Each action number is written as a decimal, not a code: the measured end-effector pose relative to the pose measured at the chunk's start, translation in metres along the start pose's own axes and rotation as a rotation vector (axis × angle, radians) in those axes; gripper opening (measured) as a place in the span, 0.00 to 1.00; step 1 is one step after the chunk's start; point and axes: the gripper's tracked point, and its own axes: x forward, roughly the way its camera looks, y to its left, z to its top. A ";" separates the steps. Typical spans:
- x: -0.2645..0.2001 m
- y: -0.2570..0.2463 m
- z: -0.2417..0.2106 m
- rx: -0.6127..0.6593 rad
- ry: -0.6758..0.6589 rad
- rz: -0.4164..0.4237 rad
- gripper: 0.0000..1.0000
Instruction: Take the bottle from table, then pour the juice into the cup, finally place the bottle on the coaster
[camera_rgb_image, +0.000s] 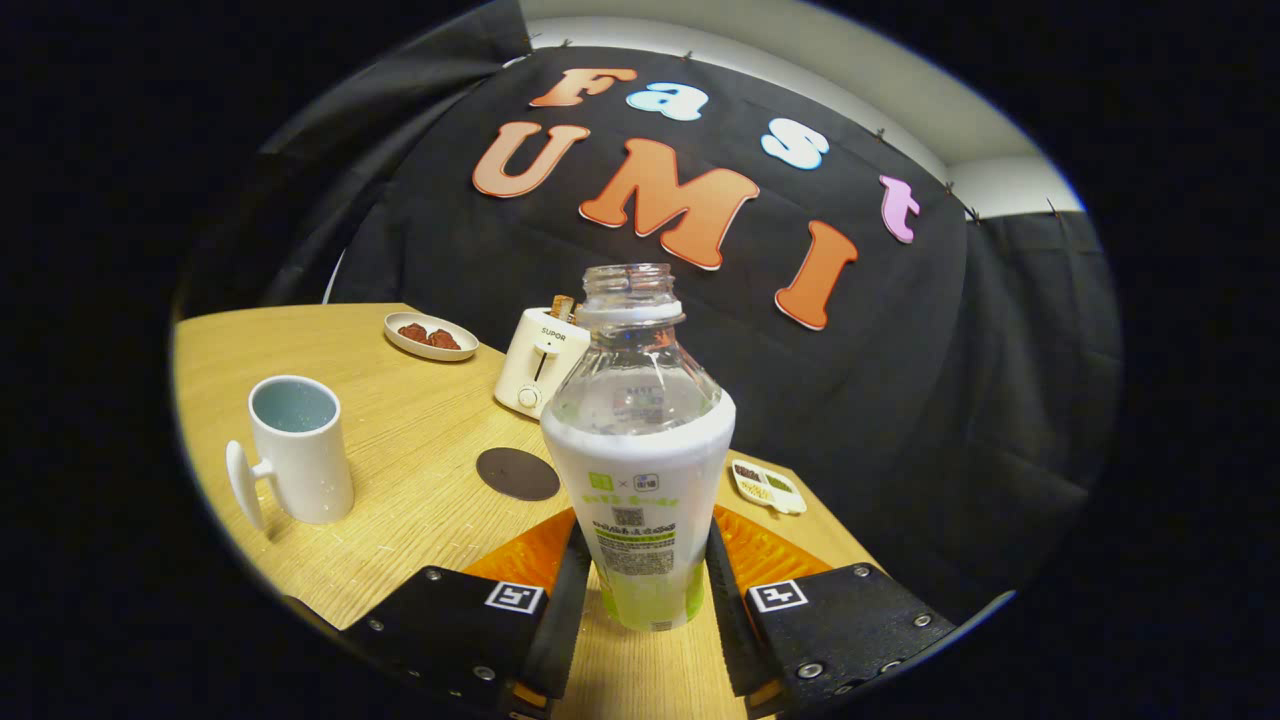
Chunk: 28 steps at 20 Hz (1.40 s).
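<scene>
- Gripping the bottle (638, 470) low on its label, the tongs (640, 590) pinch it upright between both fingers, cap off.
- Whether it is lifted off the table (400, 420) I cannot tell.
- Pouring looks undone: the cup (298, 450) stands well to the left.
- The coaster (517, 473), just beyond the fingers, lies bare.

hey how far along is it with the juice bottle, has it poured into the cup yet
Done: the gripper has closed both fingers on the bottle, which stands upright with its cap off. Whether it has left the table I can't tell. In hand: carrying it toward the cup. Whether any juice has been poured I can't tell. Left: the pour if not done, then setting the bottle on the dark coaster.
</scene>
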 end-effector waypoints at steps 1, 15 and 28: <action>-0.001 0.003 0.005 -0.041 -0.016 -0.005 0.60; 0.001 0.051 0.058 -0.562 -0.195 -0.062 0.60; 0.014 0.052 0.075 -0.915 -0.295 -0.187 0.60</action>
